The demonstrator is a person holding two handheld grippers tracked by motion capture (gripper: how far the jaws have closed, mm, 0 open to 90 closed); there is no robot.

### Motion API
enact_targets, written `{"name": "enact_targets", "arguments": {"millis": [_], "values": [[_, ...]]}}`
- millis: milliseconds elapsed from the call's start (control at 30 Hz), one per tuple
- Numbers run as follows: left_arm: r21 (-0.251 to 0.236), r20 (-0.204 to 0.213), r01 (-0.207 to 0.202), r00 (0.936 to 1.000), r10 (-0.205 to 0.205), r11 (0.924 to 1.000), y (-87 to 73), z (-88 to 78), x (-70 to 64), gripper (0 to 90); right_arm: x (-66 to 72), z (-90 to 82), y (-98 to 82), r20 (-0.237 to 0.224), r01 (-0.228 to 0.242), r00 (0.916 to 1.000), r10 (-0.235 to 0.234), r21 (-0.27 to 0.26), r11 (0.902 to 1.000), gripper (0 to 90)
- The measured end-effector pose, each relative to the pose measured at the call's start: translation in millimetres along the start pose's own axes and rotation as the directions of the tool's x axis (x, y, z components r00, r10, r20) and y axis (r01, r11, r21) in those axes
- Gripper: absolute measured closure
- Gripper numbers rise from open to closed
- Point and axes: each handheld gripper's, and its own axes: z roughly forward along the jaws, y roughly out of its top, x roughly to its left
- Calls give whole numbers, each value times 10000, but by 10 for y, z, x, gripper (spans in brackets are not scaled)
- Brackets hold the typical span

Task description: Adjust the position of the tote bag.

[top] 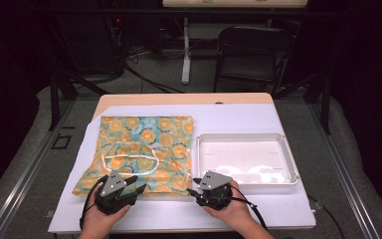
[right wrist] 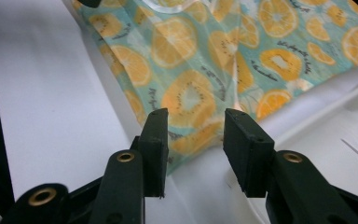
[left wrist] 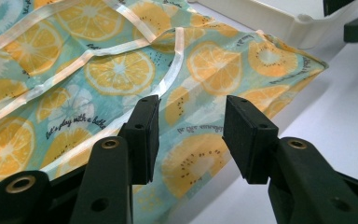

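A teal cloth printed with orange slices (top: 146, 152) lies flat on the white table cover, with a pale strap looped across it (top: 129, 160). My left gripper (top: 137, 184) stands open at the cloth's near edge, left of centre. In the left gripper view its jaws straddle the cloth's near edge (left wrist: 191, 149) with a gap between them (left wrist: 191, 135). My right gripper (top: 193, 186) is open at the cloth's near right corner. In the right gripper view that corner (right wrist: 191, 135) lies between the open jaws (right wrist: 195, 144).
A shallow white tray (top: 288, 164) sits right of the cloth, close to my right gripper. The table's near edge (top: 179, 230) is just behind my hands. A dark chair (top: 251, 55) and a desk leg stand on the floor beyond the table.
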Motion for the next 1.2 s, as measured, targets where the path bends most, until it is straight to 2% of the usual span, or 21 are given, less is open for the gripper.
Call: {"name": "enact_targets", "arguments": {"millis": [200, 300, 333, 400, 533, 633, 800, 1000, 1200], "values": [[-114, -243, 339, 9991, -342, 9994, -36, -32, 72, 559, 66, 82, -14, -131, 484, 9988, -480, 334, 9983, 606], [-208, -389, 535, 9978, -543, 9984, -64, -61, 88, 560, 53, 103, -4, -235, 362, 9991, -356, 280, 9990, 605], [-189, -435, 488, 9978, -496, 9986, -71, -78, 99, 559, 50, 107, -1, -302, 345, 9990, -336, 301, 9989, 604], [-264, -472, 587, 9971, -599, 9979, -82, -97, 111, 559, 55, 125, -1, -417, 449, 9982, -436, 323, 9985, 604], [-357, -573, 700, 9958, -720, 9969, -95, -130, 135, 559, 87, 155, 17, -126, 807, 9967, -804, 332, 9962, 601], [-409, -669, 702, 9951, -728, 9967, -109, -176, 143, 558, 96, 179, 28, -54, 853, 9964, -852, 340, 9958, 601], [-523, -900, 907, 9914, -951, 9945, -144, -238, 177, 553, 90, 216, 34, 24, 1182, 9929, -1185, 555, 9914, 595], [-601, -1049, 1081, 9879, -1140, 9923, -165, -275, 233, 544, 106, 235, 33, -148, 1279, 9918, -1272, 589, 9900, 571], [-714, -1073, 998, 9884, -1071, 9924, -177, -321, 237, 544, 123, 230, 50, 6, 1294, 9916, -1297, 640, 9895, 548]]}}
